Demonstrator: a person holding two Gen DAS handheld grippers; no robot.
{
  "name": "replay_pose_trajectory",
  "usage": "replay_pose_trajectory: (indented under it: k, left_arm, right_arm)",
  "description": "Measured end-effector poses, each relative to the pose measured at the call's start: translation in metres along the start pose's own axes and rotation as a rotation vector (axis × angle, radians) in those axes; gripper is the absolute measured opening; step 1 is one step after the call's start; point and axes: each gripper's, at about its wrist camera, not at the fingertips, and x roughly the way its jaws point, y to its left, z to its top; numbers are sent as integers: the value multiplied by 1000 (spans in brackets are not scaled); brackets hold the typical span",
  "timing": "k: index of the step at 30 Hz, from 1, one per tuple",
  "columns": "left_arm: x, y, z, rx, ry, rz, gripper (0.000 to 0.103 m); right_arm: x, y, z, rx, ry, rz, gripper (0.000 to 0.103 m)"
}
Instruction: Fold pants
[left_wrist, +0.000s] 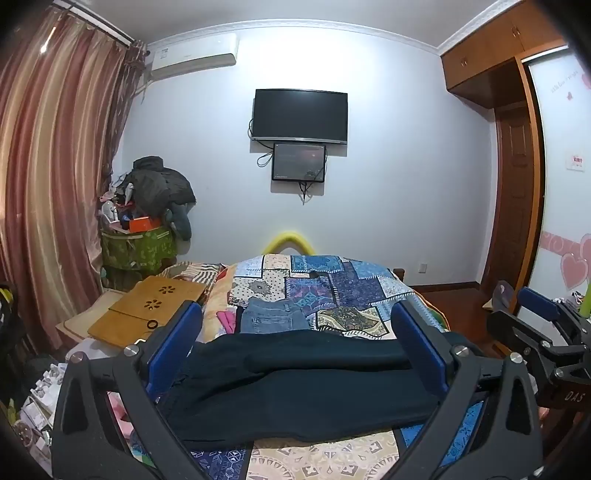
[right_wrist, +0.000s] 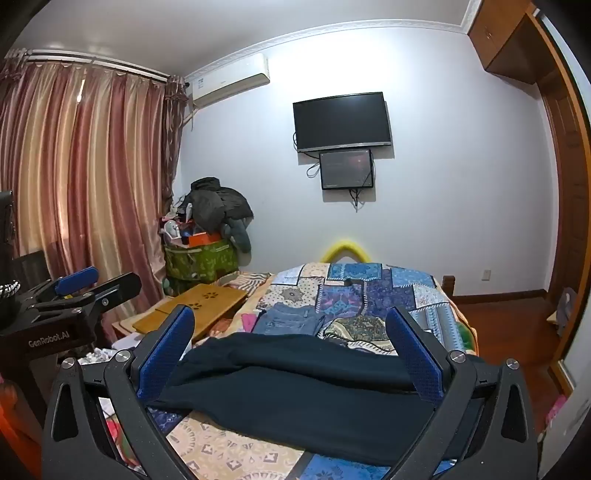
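- The dark navy pants (left_wrist: 306, 384) lie folded across the near part of the bed, on the patchwork quilt (left_wrist: 332, 291), running left to right with one layer doubled over another.
- The left claw (left_wrist: 295, 332) is spread wide, its blue-padded fingers (left_wrist: 177, 343) well apart, nothing between them gripped.
- In the left wrist view the pants span the whole gap between the two fingers and pass behind and under both; whether the pads touch the cloth cannot be told.
- The right claw (right_wrist: 291, 336) is likewise wide open and holds nothing, blue pads (right_wrist: 413, 354) far apart.
- In the right wrist view the pants (right_wrist: 295, 398) fill the space between and below the fingers, the raised fold lying level with the pads' lower ends.
- The right claw also shows at the right edge of the left wrist view (left_wrist: 539, 325), beside the bed; the left claw shows at the left edge of the right wrist view (right_wrist: 85, 288).
- Beyond the pants, farther up the bed, a folded pair of blue jeans (left_wrist: 273, 317) rests on the quilt, just apart from the dark pants.
- A wooden lap desk (left_wrist: 147, 310) lies to the left of the jeans, at the bed's left side.
- A television (left_wrist: 300, 115) hangs on the far wall, with a smaller screen (left_wrist: 299, 162) right beneath it.
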Motion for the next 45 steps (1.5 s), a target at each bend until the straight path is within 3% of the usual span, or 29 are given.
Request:
replay_pose_trajectory:
  k: [14,45]
  left_arm:
    - [7,14,-2,-43,53,2,103]
    - [10,10,-2,-32,52,3,103]
  right_arm:
    - [3,0,-3,-5,20,-4,103]
    - [6,1,-1,-4,34,-20,103]
